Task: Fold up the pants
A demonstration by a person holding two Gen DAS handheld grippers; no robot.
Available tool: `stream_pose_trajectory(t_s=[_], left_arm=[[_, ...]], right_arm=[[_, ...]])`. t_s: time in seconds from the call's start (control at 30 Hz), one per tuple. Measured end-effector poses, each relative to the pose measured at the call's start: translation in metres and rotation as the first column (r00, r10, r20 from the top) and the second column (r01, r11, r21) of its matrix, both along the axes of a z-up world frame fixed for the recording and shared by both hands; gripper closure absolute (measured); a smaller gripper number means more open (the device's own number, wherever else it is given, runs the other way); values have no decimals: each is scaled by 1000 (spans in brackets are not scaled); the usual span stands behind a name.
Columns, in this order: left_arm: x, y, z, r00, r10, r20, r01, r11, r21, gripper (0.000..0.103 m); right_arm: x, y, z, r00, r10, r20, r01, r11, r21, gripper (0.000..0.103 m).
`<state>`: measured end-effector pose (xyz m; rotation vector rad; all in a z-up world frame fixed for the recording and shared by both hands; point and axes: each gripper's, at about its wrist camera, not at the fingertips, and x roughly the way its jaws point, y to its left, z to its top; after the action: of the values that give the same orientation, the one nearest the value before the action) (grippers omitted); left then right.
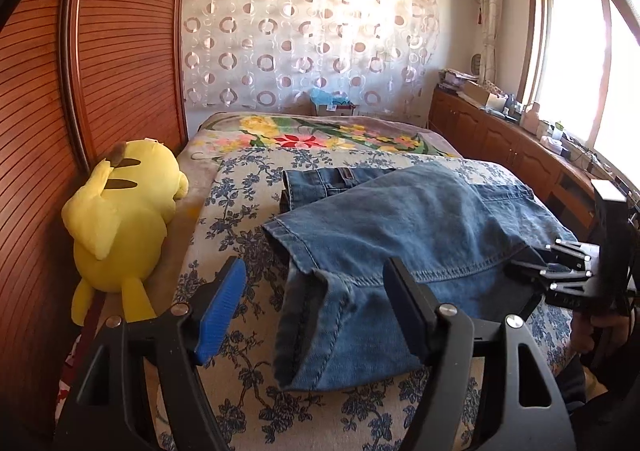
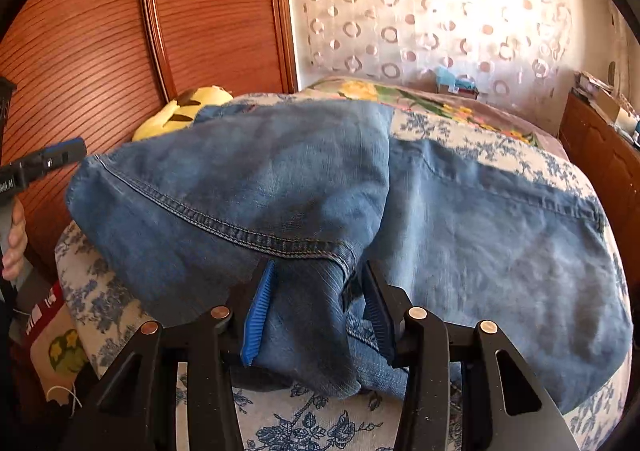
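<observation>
Covering the near half of the floral-quilted bed, the faded blue denim pants look heavy, limp and non-slippery; thick stitched hems probably give the surest hold. Left claw: released, straddling the near-left hem. Right claw: clenched on bunched denim.

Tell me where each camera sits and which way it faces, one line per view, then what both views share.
Left wrist: on the left gripper, facing down the bed to the curtain; jaws open, right gripper in view.
Right wrist: on the right gripper, close over the jeans; a hand at the left edge.
Shared: jeans, plush, wardrobe.
</observation>
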<state>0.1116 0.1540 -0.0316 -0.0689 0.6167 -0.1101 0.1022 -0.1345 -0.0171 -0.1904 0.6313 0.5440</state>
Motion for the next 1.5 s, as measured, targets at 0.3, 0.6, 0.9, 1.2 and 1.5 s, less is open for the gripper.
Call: stream_pose_trajectory(t_s=[0.3,0.6,0.9,1.2,1.5], left_arm=[[40,10,-6,998,-13,-60,14,1000,17,31],[96,24,-35,982,-8,-187,4,1000,-26,31],[102,14,-53,965,-40,-259,30,999,-45,68],[89,-6,-5,993,-34,-112,40,998,47,99],[103,-4,46,998,-56,-38,57,998,27,100]], right_arm=[[6,4,-3,1000,-4,2,4,1000,1,56],[-4,0,-13,1000,-4,30,4,1000,0,56],[-6,-3,-13,999,1,37,-1,1000,1,56],[-4,-3,-13,999,0,35,-1,1000,2,56],[-2,-3,-15,999,-1,34,0,1000,7,56]])
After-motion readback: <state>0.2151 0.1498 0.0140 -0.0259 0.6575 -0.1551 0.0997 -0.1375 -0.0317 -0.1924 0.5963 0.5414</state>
